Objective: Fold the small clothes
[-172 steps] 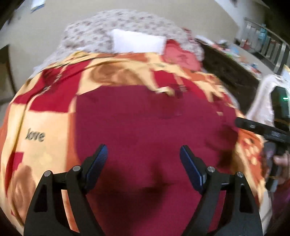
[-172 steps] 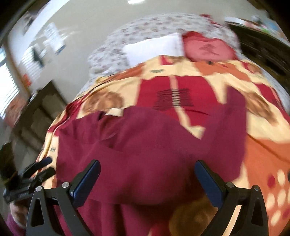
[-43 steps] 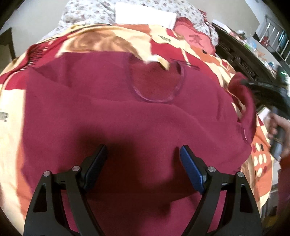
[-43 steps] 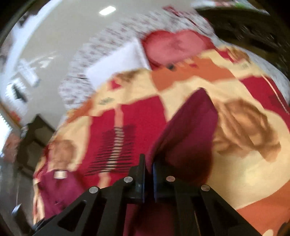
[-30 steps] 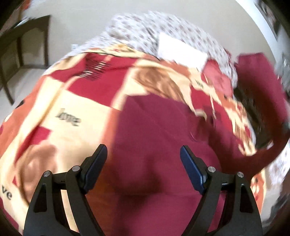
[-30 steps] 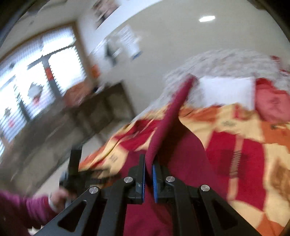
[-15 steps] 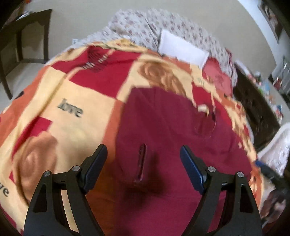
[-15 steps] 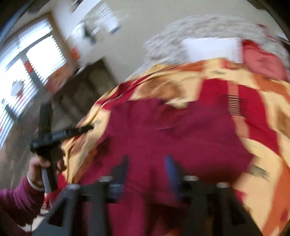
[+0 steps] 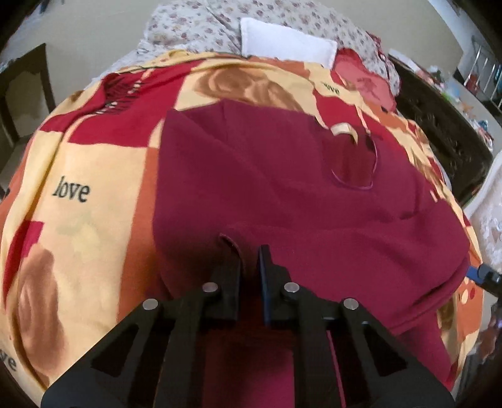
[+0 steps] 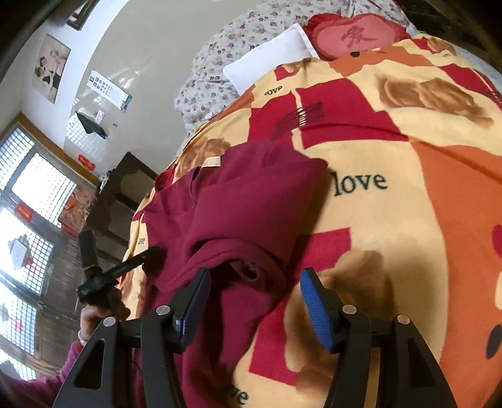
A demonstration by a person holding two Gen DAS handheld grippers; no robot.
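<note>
Lying rumpled, soft maroon knit top (image 9: pixel 282 188), left gripper (image 9: pixel 249 260) pinching its cuff

Home bedroom: bed (image 9: pixel 94 157) under patterned blanket; white pillow (image 9: pixel 282 40) and floral quilt (image 9: pixel 194 25) at its head; dark cabinet (image 10: pixel 122 194) and barred window (image 10: pixel 28 194) beside it.

Pale wall (image 10: pixel 150 47), gridded windows (image 10: pixel 28 194)
</note>
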